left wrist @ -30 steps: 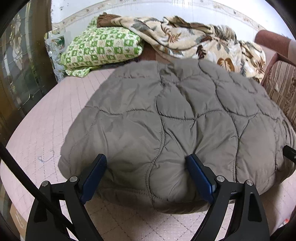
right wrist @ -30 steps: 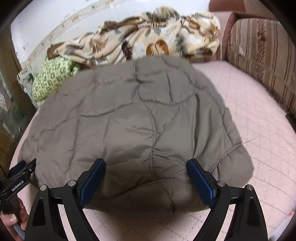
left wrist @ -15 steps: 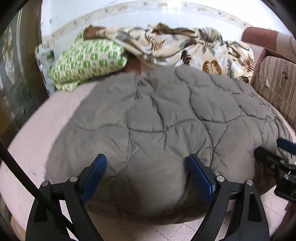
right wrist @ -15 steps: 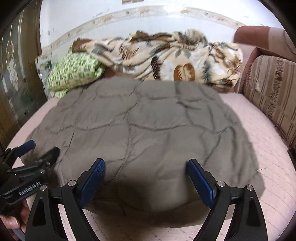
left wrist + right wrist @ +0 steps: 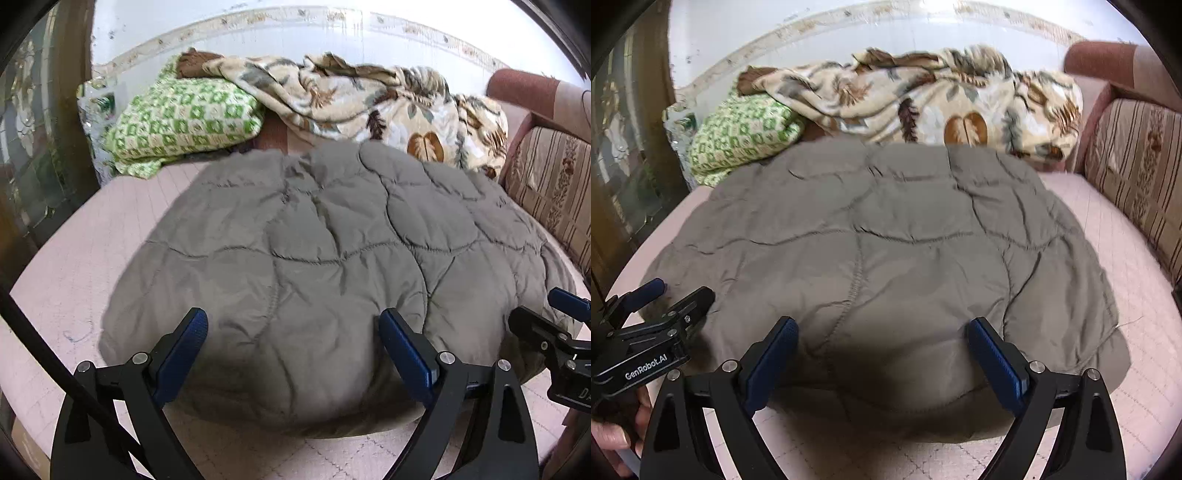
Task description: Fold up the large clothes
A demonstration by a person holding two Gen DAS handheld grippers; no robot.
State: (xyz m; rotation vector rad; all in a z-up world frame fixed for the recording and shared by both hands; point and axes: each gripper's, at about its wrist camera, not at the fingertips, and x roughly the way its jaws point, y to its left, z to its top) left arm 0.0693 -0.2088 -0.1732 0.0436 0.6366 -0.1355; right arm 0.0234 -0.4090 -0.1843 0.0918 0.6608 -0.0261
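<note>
Left wrist view: pink quilted bed (image 5: 110, 236) fills the floor of the frame, white wall behind. Grey quilted jacket (image 5: 332, 251) lies folded flat mid-bed. Green checked blanket (image 5: 184, 122) and leaf-print blanket (image 5: 369, 99) are heaped at the far edge; striped sofa (image 5: 550, 184) at right. Left gripper (image 5: 291, 332) hangs over the jacket's near edge, jaws wide and opening, pads clear of the cloth on both sides. Right gripper (image 5: 554, 325) enters at the right edge, near the jacket's right corner.

Right wrist view: same bed (image 5: 1137, 277), jacket (image 5: 886, 240) centred, 2 blankets behind it. Right gripper (image 5: 882, 332) is spread wide above the near hem, nothing pinched. Left gripper (image 5: 668, 295) shows at lower left, beside the jacket's left edge, held by a hand (image 5: 613, 435).
</note>
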